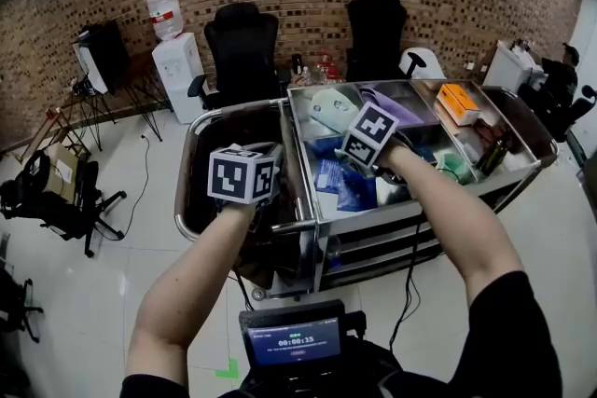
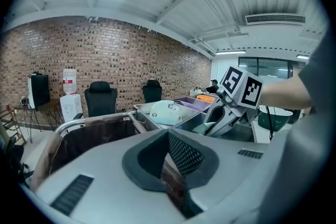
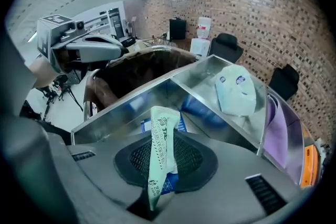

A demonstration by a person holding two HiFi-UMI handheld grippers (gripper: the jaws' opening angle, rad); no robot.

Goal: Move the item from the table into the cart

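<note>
My right gripper [image 3: 164, 140] is shut on a pale green packet [image 3: 160, 128] that stands up between its pads. It hangs tilted down over the blue items [image 1: 336, 180] in the left compartment of the metal table [image 1: 420, 200]. The right gripper's marker cube [image 1: 373, 133] shows in the head view. The brown-lined cart [image 1: 191, 158] stands against the table's left side. My left gripper [image 2: 169, 136] hovers over the cart's near rim, its pads together with nothing seen between them.
The table's compartments hold a pale cap-like item [image 1: 334, 107], a purple item [image 1: 396, 107], an orange box [image 1: 459, 102] and a green item [image 1: 454, 165]. Two black chairs [image 1: 241, 42] and a water dispenser [image 1: 175, 61] stand behind. A person [image 1: 560, 75] sits far right.
</note>
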